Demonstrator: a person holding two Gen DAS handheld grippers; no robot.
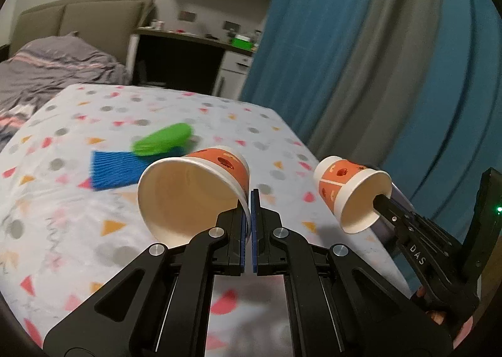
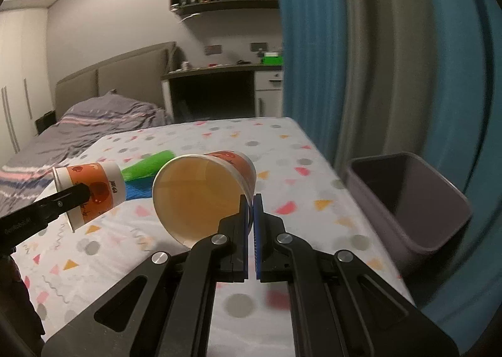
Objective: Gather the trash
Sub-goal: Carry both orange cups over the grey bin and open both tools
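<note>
The left gripper has its fingers pressed onto the rim wall of a paper cup, holding it tipped on its side with the open mouth facing back toward the camera, above the near half of the bench, which is covered in a white cloth with coloured shapes. The right gripper pinches the rim of a second paper cup in the same manner, one finger inside the mouth and one outside, the cup also lying sideways in the air. In the left wrist view the second cup hangs close to the bench's right edge; in the right wrist view the first cup sits to the left, well apart from its twin. Both cups look empty inside. On the bench behind the cups lie a green brush-like thing resting partly on a blue ribbed cloth, toward the middle. Beyond the right edge of the bench stands a grey bin, open at the top and lower than the bench surface, set against a blue curtain. The strip of bench between the second cup and that right edge carries nothing but cloth. A bed lies past the far left corner.
</note>
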